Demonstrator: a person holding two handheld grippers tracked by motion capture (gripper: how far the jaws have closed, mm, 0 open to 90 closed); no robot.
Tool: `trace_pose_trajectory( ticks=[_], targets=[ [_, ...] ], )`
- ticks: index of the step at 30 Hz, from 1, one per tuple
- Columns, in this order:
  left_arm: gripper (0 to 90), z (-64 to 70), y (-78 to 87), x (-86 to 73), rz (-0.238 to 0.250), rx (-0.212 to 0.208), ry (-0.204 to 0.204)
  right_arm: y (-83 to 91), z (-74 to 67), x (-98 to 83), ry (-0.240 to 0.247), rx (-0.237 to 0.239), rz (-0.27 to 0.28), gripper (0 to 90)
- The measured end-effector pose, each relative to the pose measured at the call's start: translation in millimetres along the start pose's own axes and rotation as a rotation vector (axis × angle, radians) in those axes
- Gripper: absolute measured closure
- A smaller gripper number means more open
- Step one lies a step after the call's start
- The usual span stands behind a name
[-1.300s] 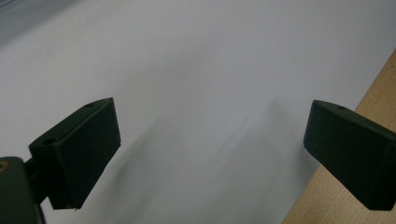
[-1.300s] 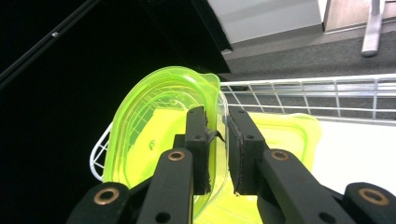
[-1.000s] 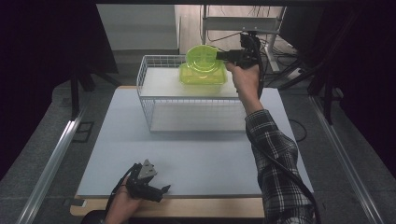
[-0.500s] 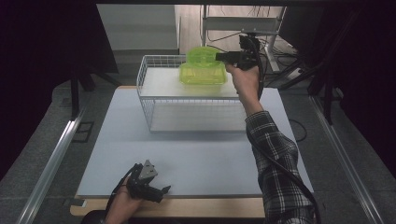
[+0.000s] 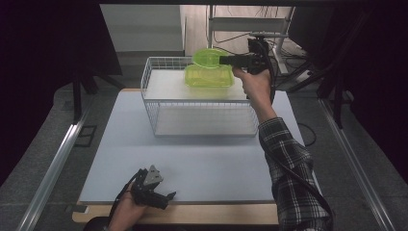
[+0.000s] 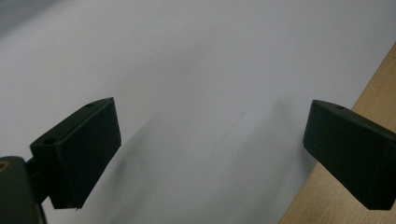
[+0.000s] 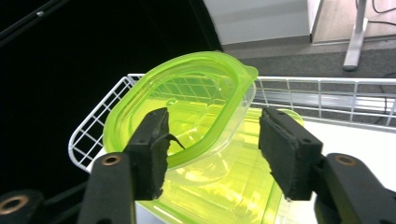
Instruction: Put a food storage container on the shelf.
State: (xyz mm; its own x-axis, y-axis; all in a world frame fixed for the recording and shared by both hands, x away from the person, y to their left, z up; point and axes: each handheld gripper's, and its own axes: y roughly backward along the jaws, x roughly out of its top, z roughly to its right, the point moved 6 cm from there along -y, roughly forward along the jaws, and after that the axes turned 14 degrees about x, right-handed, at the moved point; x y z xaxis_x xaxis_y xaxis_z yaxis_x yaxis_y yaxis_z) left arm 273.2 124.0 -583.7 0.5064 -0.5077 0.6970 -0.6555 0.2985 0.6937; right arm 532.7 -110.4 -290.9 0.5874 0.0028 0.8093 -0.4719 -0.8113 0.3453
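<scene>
— Right gripper view: the right gripper [image 7: 212, 149] has just been opening. Its black jaws stand apart with the rim of the green lid [image 7: 187, 105] between them, and the right pad is clear of it. Whether the left pad touches the plastic, I cannot tell.

— So which step is this?

— I judge it the release. The lid sits tilted on the green container [image 5: 209, 77], which stands in the wire basket [image 5: 159, 103] at the far edge of the table [image 5: 202, 163], near the basket's far right corner. The lid is not seated flat.

— And next?

— Probably drawing the gripper back without dragging the rim, then pressing the lid level if it is meant to close the container.

— What are the things like?

— Both are translucent lime plastic, thin and glossy. The lid is oval with a raised lip and a small tab; the container is a rounded rectangle with ribbed walls. The basket is white coated wire in an open grid. The table carries a smooth, matte pale sheet over a wooden edge.

— The other hand?

— The left gripper [image 5: 154, 190] rests at the near edge, jaws wide and holding nothing.
</scene>
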Motion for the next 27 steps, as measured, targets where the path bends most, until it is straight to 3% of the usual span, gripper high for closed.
trace_pose_trajectory(
  ticks=[9,27],
  targets=[
    [4.0,0.5,-0.4,-0.2,-0.004,0.0,-0.003,4.9,-6.9,-8.3,0.051,0.026,-0.028,31.3],
    [3.8,-0.8,0.3,0.1,-0.003,0.002,0.004,16.1,-15.6,-36.7,0.141,0.061,-0.09,19.9]
  ],
)
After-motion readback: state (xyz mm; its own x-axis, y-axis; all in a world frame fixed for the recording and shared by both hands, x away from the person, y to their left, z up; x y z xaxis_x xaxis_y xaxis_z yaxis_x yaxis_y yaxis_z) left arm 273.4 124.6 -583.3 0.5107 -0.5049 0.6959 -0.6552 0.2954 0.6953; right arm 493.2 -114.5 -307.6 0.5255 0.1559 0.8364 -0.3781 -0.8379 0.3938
